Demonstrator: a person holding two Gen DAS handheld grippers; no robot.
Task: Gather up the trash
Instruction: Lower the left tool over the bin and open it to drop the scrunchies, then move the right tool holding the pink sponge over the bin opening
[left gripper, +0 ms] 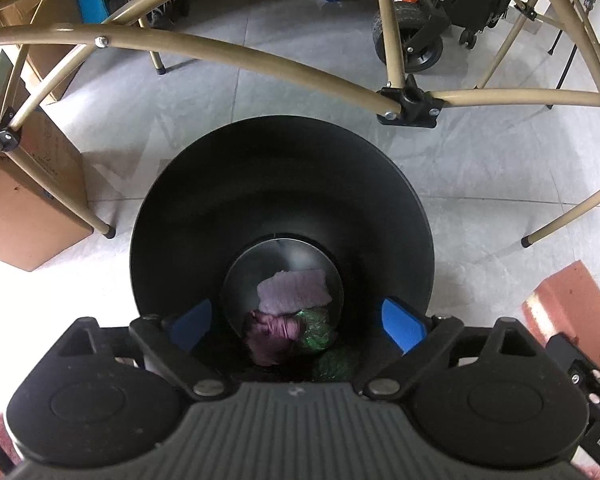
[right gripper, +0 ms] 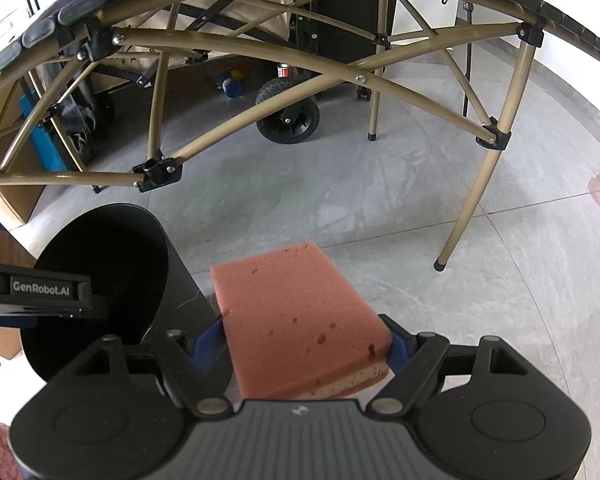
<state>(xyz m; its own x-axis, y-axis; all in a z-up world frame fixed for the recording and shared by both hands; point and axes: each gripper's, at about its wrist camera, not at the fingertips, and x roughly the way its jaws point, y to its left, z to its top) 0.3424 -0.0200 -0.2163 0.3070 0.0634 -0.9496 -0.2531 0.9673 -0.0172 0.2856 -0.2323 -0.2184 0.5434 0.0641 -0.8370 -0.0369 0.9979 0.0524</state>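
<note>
Black plastic forms the round bin (left gripper: 284, 184) standing on the grey tiled floor (left gripper: 480, 208), and the left gripper (left gripper: 300, 322) hangs straight over its mouth with jaws spread wide and nothing between the blue pads (left gripper: 402, 322). Below and between those pads, at the bottom of the bin, lie a pale lilac sponge (left gripper: 294, 290), a crumpled purple piece (left gripper: 270, 334) and a green crinkled wrapper (left gripper: 318, 330).

White lettering reading "GenRobot.AI" shows on the side of the left gripper (right gripper: 44, 296) in the right wrist view; the left wrist view shows only the letters "DA" on a black part at its lower right edge.

The right gripper (right gripper: 306, 338) has its jaws partly open and closed on a pink sponge (right gripper: 296, 316), the pads pressing its two sides; the sponge juts forward past the fingertips, and a lighter layer shows along its near edge. The bin (right gripper: 100, 264) sits off to the left of these jaws.

Only the left wrist view sees into the bin; there the pink sponge (left gripper: 568, 308) appears as a corner at the right. Tan metal table legs (right gripper: 476, 184) cross beyond both grippers, with a black wheel (right gripper: 290, 116) behind.
</note>
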